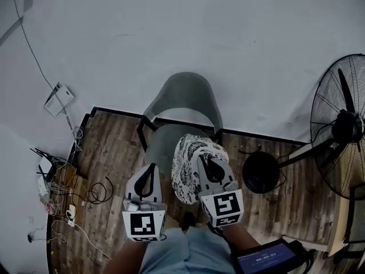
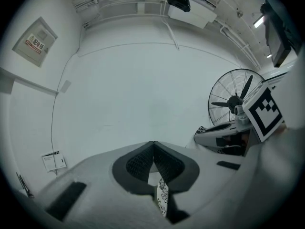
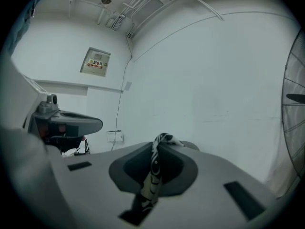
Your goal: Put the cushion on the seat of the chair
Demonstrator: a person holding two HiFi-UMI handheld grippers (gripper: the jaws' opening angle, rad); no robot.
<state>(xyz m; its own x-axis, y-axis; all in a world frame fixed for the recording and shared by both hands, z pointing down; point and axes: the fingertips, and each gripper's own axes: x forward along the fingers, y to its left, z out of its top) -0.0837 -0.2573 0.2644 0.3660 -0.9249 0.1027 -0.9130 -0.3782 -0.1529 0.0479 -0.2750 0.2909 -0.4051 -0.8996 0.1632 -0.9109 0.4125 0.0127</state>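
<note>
Two hand-held grippers carried the soft black-and-white patterned cushion (image 1: 185,164) above the grey-green moulded chair (image 1: 185,96).

Both forearms reached forward side by side, and the left gripper (image 1: 151,165) and right gripper (image 1: 208,160) pointed almost level at the white wall (image 1: 188,21). The cushion hung crumpled and folded, draped round the right gripper over the front right edge of the seat (image 1: 159,144), clear of it. The right gripper's (image 3: 159,140) jaws were pinched together on a fold of the cushion (image 3: 151,175), which ran between them from the tips to the base. The left gripper's (image 2: 152,144) jaws met at the tips, with a strip of the cushion (image 2: 162,197) caught low between them. The chair stood on the wooden floor (image 1: 114,153) at its wall edge, with a black pedestal fan (image 1: 342,124) well to the right.
</note>
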